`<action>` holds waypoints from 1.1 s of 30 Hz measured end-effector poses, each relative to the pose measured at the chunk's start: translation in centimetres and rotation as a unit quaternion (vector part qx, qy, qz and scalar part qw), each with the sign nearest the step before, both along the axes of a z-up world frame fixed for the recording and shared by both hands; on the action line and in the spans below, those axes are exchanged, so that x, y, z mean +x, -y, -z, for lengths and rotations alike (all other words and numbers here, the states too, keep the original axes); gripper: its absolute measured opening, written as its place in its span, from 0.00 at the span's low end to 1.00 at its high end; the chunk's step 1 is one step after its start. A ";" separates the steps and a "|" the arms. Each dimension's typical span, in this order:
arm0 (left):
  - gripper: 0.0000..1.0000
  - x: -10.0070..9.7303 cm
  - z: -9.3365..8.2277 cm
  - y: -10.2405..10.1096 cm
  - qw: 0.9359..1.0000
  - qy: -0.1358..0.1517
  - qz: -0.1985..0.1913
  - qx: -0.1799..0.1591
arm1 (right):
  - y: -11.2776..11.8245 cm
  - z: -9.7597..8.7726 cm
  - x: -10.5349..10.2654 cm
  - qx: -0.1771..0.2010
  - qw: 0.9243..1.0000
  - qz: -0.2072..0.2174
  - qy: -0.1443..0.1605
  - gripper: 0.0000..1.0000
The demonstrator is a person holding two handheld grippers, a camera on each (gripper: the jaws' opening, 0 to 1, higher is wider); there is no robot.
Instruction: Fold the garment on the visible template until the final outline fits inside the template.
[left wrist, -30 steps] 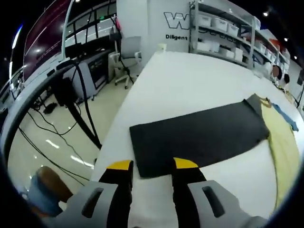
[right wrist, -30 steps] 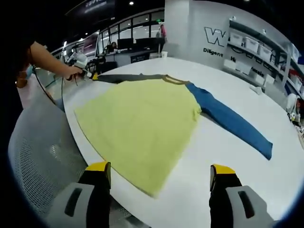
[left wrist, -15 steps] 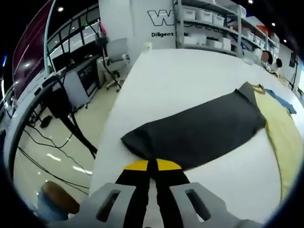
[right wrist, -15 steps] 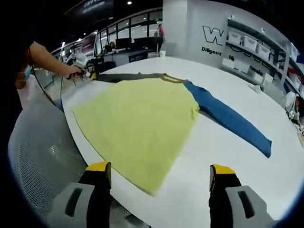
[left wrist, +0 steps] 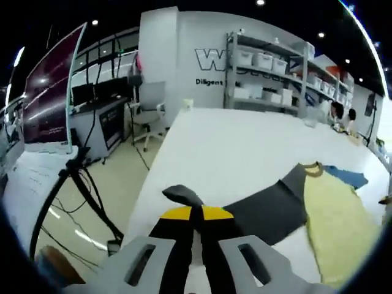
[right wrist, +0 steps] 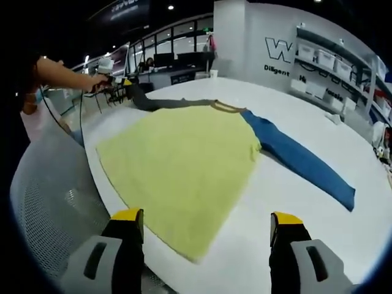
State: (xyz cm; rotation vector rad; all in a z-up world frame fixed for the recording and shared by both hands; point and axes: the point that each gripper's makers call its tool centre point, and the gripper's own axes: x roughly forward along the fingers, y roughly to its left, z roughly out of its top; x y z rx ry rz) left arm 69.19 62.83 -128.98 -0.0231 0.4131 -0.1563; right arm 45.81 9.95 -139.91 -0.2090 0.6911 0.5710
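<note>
Long-sleeved garment w/ pale yellow body [right wrist: 184, 171], spread flat on white table. Body smooth, hem corner near table edge. One sleeve dark grey [left wrist: 257, 211], cuff end lifted off table, pinched & bunched, rest of sleeve flat up to shoulder. Other sleeve blue [right wrist: 300, 159], lying straight & flat, angled away from body. Neckline has tan trim [right wrist: 225, 106]. Template not discernible.
</note>
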 end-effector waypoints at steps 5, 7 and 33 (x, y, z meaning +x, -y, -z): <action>0.01 0.9 -2.6 2.5 1.000 0.018 0.014 -0.009 | -0.1 0.0 0.2 0.006 1.000 -0.004 0.004 0.82; 0.01 1.4 -3.7 3.7 0.999 0.031 0.032 -0.014 | -0.1 -0.1 0.3 0.008 1.000 -0.005 0.006 0.82; 0.01 3.4 -14.8 20.4 0.975 0.113 0.173 -0.080 | 1.6 -1.1 -0.4 0.020 0.999 0.016 0.022 0.83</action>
